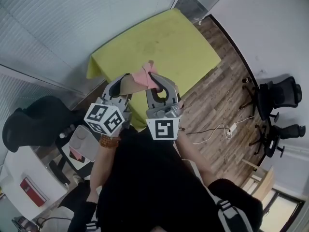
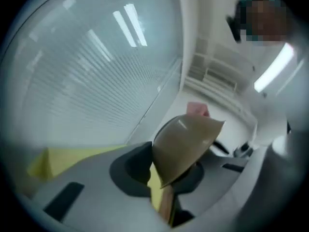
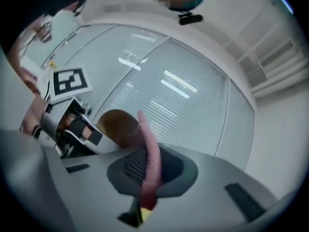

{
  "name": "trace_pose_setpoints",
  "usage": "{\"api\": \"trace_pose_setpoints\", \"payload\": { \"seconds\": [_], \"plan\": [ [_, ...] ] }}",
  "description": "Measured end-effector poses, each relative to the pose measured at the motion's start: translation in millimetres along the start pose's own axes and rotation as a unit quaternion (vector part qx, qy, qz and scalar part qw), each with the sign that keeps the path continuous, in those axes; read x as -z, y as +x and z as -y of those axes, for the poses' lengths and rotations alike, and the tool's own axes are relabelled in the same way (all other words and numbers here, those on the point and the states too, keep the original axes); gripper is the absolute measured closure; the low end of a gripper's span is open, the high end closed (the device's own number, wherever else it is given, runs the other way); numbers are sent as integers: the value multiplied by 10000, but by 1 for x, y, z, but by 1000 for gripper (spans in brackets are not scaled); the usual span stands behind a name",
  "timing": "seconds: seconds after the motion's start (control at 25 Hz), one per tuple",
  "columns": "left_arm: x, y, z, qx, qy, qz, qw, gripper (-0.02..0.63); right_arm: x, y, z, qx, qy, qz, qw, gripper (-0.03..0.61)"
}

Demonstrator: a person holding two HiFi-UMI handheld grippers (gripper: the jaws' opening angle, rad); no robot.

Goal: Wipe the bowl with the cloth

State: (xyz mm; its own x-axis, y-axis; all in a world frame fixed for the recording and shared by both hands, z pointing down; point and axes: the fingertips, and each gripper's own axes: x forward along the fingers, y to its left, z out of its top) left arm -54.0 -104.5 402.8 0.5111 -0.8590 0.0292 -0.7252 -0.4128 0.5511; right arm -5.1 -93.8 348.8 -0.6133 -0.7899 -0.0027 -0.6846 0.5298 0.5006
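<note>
I hold both grippers up in front of my chest, above the near edge of the yellow-green table (image 1: 159,42). My left gripper (image 1: 120,85) is shut on the rim of a tan bowl (image 1: 127,84), which is tilted on its side; the same bowl (image 2: 186,146) stands edge-on between the jaws. My right gripper (image 1: 161,85) is shut on a pink cloth (image 1: 146,74). A strip of that cloth (image 3: 149,158) runs up from the jaws to the bowl (image 3: 118,127). Over the bowl's far rim the cloth (image 2: 198,109) pokes out. The left gripper (image 3: 72,124) sits close at the left.
A glass wall with blinds runs behind the table. Black office chairs stand on the wooden floor at the right (image 1: 280,93) and at the left (image 1: 34,122). A white cable with a power strip (image 1: 231,128) lies on the floor.
</note>
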Motion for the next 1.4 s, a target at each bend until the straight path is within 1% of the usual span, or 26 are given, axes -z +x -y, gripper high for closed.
{"api": "trace_pose_setpoints", "payload": {
  "seconds": [0.08, 0.12, 0.16, 0.2, 0.28, 0.32, 0.36, 0.4, 0.44, 0.52, 0.6, 0.68, 0.72, 0.76, 0.8, 0.88, 0.96, 1.0, 1.04, 1.08, 1.12, 1.2, 1.28, 1.32, 1.36, 1.4],
  "plan": [
    [-3, -1, 3, 488, -1275, 438, 9897, 568, -4, 4, 3, -66, 1107, 237, 9935, 568],
    [-1, 0, 4, 615, -1631, 527, 9833, 568, -4, 7, 4, -150, 1349, 227, 9905, 568],
    [4, 1, 4, 639, -1690, 495, 9823, 565, -2, 9, 2, -274, 1225, 88, 9921, 568],
    [9, 4, 4, 558, -1432, 347, 9875, 565, 2, 9, -2, -383, 818, -94, 9959, 568],
    [17, 7, 1, 143, -234, -135, 9995, 524, 4, 6, -11, -396, -331, -235, 9984, 566],
    [19, 7, -1, -111, 462, -349, 9983, 486, 4, 4, -15, -350, -842, -222, 9956, 568],
    [19, 7, -1, -306, 1032, -519, 9928, 496, 4, 1, -16, -314, -1143, -218, 9927, 566],
    [20, 8, 0, -407, 1363, -649, 9877, 505, 4, -1, -14, -288, -1222, -239, 9918, 566],
    [21, 9, 2, -428, 1438, -727, 9860, 513, 5, -2, -10, -262, -1174, -267, 9924, 567],
    [20, 11, 7, -293, 1043, -655, 9920, 524, 7, -4, -3, -236, -759, -226, 9966, 567],
    [13, 9, 13, 97, 209, -307, 9993, 540, 5, -4, 6, -252, 479, 40, 9985, 566],
    [6, 8, 19, 576, -774, 116, 9953, 543, 3, -2, 13, -334, 1887, 303, 9810, 567],
    [6, 8, 20, 704, -1087, 249, 9913, 543, 4, -1, 13, -422, 2185, 322, 9744, 567],
    [9, 8, 20, 713, -1157, 269, 9904, 541, 6, 0, 13, -480, 2166, 299, 9746, 566],
    [14, 10, 19, 623, -977, 170, 9931, 536, 7, 1, 12, -500, 1841, 219, 9814, 566],
    [25, 12, 14, 267, -196, -196, 9993, 530, 16, -3, 7, -464, 498, -238, 9974, 566],
    [29, 11, 7, -121, 694, -499, 9963, 506, 20, -9, -2, -308, -951, -501, 9937, 566],
    [31, 10, 6, -235, 1090, -638, 9917, 498, 19, -11, -7, -268, -1427, -497, 9882, 566],
    [33, 10, 5, -281, 1358, -746, 9875, 518, 20, -11, -9, -254, -1625, -492, 9852, 566],
    [34, 11, 6, -270, 1419, -783, 9864, 524, 21, -11, -8, -238, -1527, -488, 9868, 566],
    [32, 10, 8, -209, 1269, -736, 9890, 535, 23, -12, -4, -213, -1154, -454, 9921, 566],
    [25, 10, 12, 8, 582, -422, 9974, 548, 25, -12, 9, -154, 327, -172, 9992, 565],
    [19, 11, 12, 238, -304, -36, 9992, 549, 33, -9, 18, -198, 2014, 48, 9793, 565],
    [21, 12, 11, 283, -621, 63, 9976, 551, 39, -6, 19, -246, 2366, 9, 9713, 566],
    [26, 14, 9, 272, -735, 60, 9969, 551, 43, -5, 18, -264, 2250, -78, 9740, 566],
    [34, 16, 7, 230, -662, -40, 9975, 548, 46, -4, 16, -268, 1732, -211, 9843, 567]
  ]
}}
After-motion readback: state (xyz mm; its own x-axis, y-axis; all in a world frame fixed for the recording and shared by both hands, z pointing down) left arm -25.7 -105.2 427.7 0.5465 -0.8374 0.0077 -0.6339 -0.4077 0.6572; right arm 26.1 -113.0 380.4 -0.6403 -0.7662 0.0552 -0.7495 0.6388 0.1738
